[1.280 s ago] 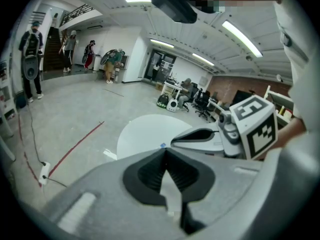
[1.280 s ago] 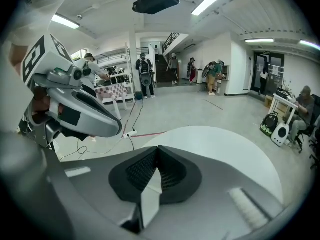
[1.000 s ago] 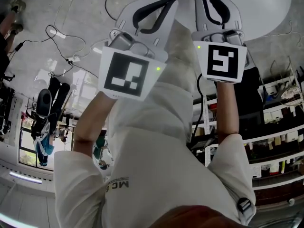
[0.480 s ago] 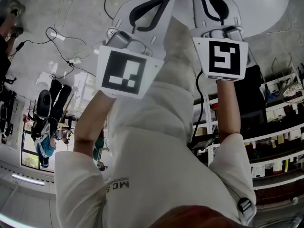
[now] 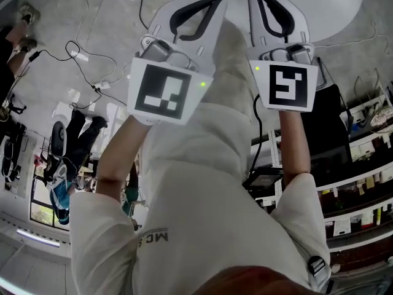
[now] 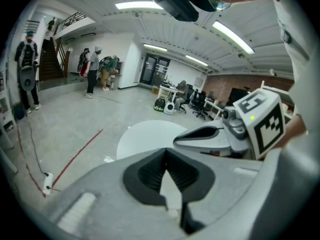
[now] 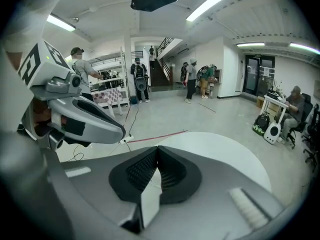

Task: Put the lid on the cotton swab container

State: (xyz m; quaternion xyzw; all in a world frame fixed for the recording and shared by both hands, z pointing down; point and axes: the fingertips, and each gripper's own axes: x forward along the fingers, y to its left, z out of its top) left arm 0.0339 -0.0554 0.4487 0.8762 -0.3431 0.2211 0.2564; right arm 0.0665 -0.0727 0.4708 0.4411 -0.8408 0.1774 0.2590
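The left hand-held gripper (image 6: 165, 153) and the right hand-held gripper (image 7: 157, 149), raised side by side.
Each has its jaws pressed together with nothing between them; a round white counter (image 7: 220, 156) lies beyond their tips.

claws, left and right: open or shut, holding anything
Left claw: shut, holding nothing.
Right claw: shut, holding nothing.
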